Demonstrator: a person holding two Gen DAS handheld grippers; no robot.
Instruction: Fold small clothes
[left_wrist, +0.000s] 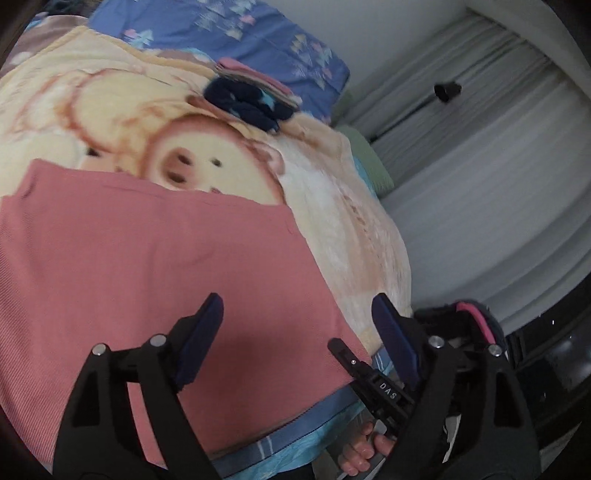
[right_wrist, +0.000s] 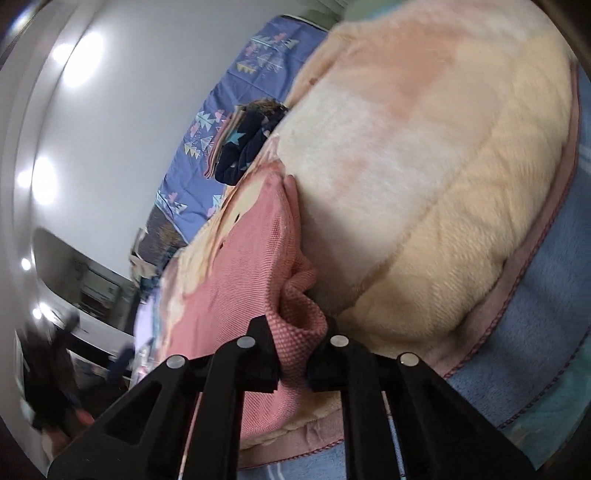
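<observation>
Pink knit garment (left_wrist: 147, 266) lies spread flat on the pig-print blanket (left_wrist: 207, 162), filling the left and centre of the left wrist frame, its long axis running left to right. Left gripper (left_wrist: 295, 325) hovers wide apart over the garment's lower right part, gripping nothing. Right gripper (right_wrist: 295, 350) is clamped on a bunched edge of the same cloth at the bottom centre of its view, so it seems the nearer hand to lead the fold. Folded clothes (left_wrist: 251, 96) wait at upper centre.

garment (left_wrist: 147, 251): pink ribbed | blanket (left_wrist: 166, 122): cream, pig print | sheet (left_wrist: 258, 33): blue, tree pattern
</observation>
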